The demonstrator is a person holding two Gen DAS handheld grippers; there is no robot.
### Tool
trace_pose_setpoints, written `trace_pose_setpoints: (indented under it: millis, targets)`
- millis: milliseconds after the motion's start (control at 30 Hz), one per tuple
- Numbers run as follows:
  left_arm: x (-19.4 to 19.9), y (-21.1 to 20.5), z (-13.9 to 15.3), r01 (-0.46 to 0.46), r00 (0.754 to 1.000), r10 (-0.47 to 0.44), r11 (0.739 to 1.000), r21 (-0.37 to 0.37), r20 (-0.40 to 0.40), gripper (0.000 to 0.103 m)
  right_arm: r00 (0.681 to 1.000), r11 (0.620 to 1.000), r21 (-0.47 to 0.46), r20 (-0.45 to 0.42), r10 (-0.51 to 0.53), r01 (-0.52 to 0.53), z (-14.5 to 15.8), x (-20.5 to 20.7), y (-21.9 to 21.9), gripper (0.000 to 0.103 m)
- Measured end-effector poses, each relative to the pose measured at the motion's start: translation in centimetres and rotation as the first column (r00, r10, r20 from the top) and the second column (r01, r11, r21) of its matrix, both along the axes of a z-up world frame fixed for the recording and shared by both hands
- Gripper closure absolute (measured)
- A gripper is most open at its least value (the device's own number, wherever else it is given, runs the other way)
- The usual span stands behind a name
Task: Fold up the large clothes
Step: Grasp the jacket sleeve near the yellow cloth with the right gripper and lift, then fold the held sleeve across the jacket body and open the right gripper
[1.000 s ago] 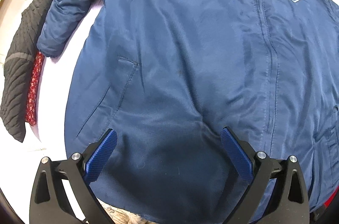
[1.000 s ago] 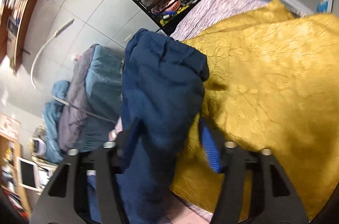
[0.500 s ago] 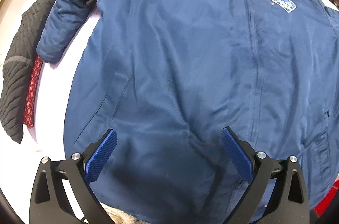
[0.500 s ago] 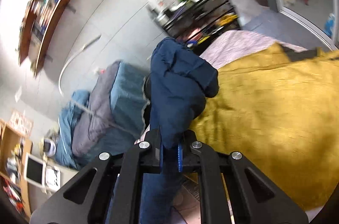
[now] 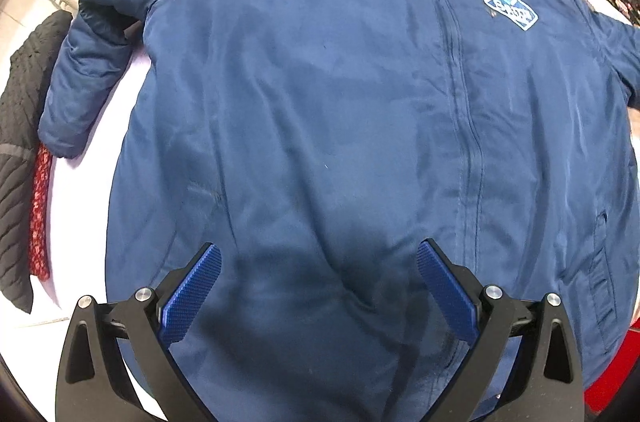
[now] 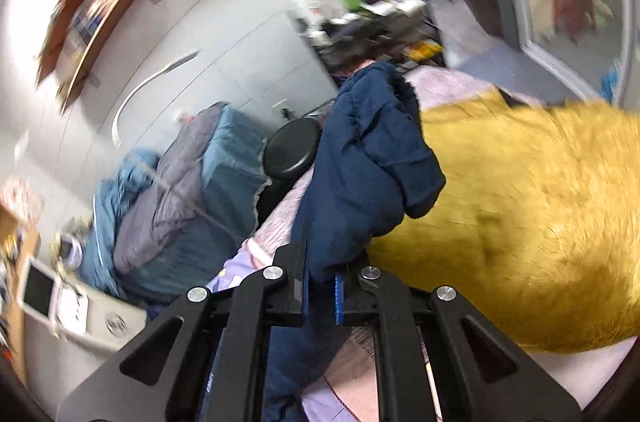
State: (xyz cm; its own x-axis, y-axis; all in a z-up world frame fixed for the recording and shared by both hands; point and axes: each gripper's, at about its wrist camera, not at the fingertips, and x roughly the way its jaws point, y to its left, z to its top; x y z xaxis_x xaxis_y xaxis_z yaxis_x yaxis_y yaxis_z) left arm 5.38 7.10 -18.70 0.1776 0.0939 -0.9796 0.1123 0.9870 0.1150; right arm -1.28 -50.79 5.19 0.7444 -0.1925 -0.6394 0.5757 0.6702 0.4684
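Note:
A large navy blue jacket (image 5: 340,110) lies front-up and spread flat on a white bed surface (image 5: 80,190), with a zip down the middle and a blue-white chest badge (image 5: 511,8). Its left sleeve (image 5: 84,70) lies bent at the left. My left gripper (image 5: 318,286) is open above the jacket's hem, holding nothing. In the right wrist view my right gripper (image 6: 320,292) is shut on the jacket's other sleeve cuff (image 6: 372,170), which stands up bunched above the jaws.
A black knitted garment (image 5: 18,142) and a red patterned cloth (image 5: 38,218) lie at the bed's left edge. A mustard yellow blanket (image 6: 540,222) lies to the right of the held sleeve. A blue-grey quilt pile (image 6: 172,214) and a cluttered black rack (image 6: 384,22) stand behind.
My right gripper closed on the sleeve cuff and lifted it. My left gripper pulled back, so more of the jacket shows.

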Motion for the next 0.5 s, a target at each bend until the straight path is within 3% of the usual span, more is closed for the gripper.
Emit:
trace_pose_setpoints:
  millis: [167, 267, 367, 500]
  targets:
    - [1.1, 2.8, 0.1, -0.002, 1.000, 0.003, 1.000, -0.010, 0.016, 0.006, 0.986, 0.977, -0.140, -0.059, 0.156, -0.163, 2.2, 4.8, 7.7, 0.094]
    - [1.2, 4.8, 0.0, -0.024, 1.000, 0.024, 0.999, -0.023, 0.015, 0.006, 0.951, 0.932, -0.192, -0.111, 0.290, -0.307, 2.1, 8.8, 14.6, 0.094]
    - [1.3, 6.9, 0.1, -0.042, 0.999, 0.043, 0.999, -0.020, 0.025, 0.006, 0.889, 0.860, -0.231, -0.174, 0.423, -0.454, 1.2, 12.5, 22.0, 0.094]
    - [1.7, 10.0, 0.6, -0.058, 0.997, 0.058, 0.998, -0.008, 0.046, 0.006, 0.776, 0.748, -0.211, -0.234, 0.586, -0.629, -1.8, 16.6, 32.3, 0.094]
